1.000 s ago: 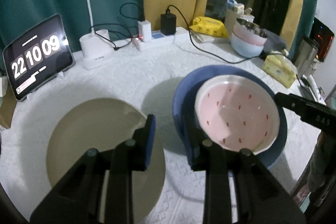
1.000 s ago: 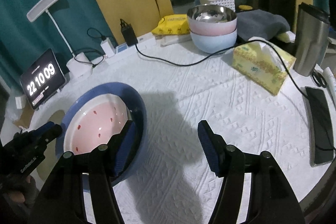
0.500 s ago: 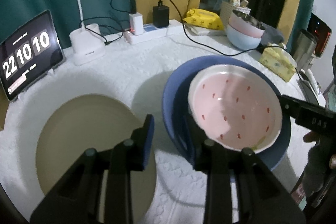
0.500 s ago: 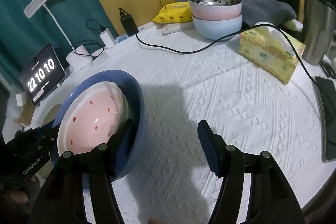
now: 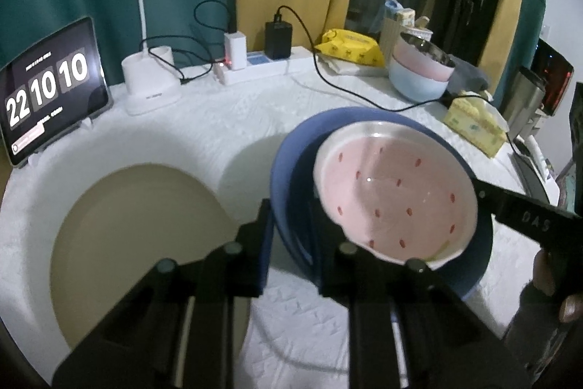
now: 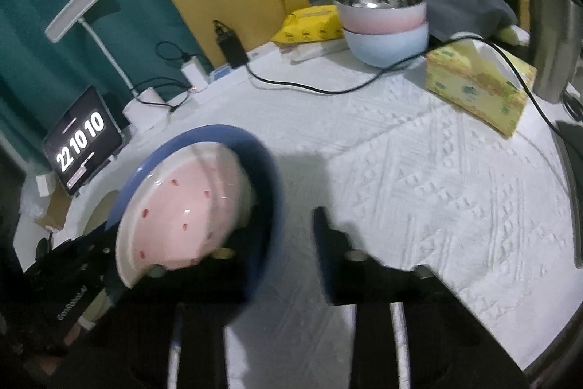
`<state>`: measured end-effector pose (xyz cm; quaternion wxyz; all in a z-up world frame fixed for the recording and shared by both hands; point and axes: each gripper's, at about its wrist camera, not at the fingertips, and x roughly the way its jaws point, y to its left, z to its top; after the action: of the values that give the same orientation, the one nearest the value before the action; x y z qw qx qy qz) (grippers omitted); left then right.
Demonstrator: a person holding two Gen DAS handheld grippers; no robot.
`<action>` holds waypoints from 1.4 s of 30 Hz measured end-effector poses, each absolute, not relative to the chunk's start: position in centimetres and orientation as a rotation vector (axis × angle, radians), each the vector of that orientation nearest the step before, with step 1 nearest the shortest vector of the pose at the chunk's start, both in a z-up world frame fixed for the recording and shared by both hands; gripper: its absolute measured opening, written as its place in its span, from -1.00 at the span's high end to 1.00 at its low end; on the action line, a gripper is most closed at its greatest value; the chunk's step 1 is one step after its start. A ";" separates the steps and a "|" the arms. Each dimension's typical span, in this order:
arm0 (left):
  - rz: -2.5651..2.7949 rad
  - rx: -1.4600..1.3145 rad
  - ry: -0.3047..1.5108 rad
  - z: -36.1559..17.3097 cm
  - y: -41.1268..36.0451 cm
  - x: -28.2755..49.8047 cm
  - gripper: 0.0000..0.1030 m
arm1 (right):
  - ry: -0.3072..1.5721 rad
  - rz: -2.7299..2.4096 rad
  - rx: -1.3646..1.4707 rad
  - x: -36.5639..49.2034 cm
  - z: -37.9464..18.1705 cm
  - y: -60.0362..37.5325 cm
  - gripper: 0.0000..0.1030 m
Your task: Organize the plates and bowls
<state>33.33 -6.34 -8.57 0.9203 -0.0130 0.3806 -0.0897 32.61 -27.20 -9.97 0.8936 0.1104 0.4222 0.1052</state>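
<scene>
White tablecloth (image 5: 226,119) – both claws (tilted down) clamp blue plate (image 5: 291,152).

**Blue, pink and beige on white**

A dark blue plate (image 5: 291,148) carries a pink bowl (image 5: 397,199) with a white rim and small red flecks. A beige plate (image 5: 138,236) lies on the white, diamond-textured tabletop (image 6: 437,170). At the far edge: pink-over-pale-blue stacked bowls (image 6: 386,24), yellow tissue box (image 6: 477,90).

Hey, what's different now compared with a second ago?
Both grippers' jaws have just been closing on the blue plate: left gripper at its near rim, right gripper opposite. The pink bowl stays in it, the beige plate and stacked bowls unmoved.
</scene>
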 end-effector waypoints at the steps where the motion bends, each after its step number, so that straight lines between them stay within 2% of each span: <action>1: -0.179 -0.029 0.783 -8.6 -6.4 33.3 0.68 | 0.874 0.218 0.220 32.5 -9.9 -26.8 0.78; 19: -0.192 -0.030 0.759 -7.9 -6.7 32.8 0.71 | 0.866 0.183 0.240 32.0 -9.2 -26.7 0.79; 42: -0.206 -0.056 0.690 -4.2 -4.3 30.9 0.71 | 0.784 0.186 0.216 30.0 -4.8 -25.1 0.79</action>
<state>30.91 -4.32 -4.23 0.9355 -0.0274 0.3376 -0.1006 29.97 -25.12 -4.83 0.9143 0.1051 0.3807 0.0903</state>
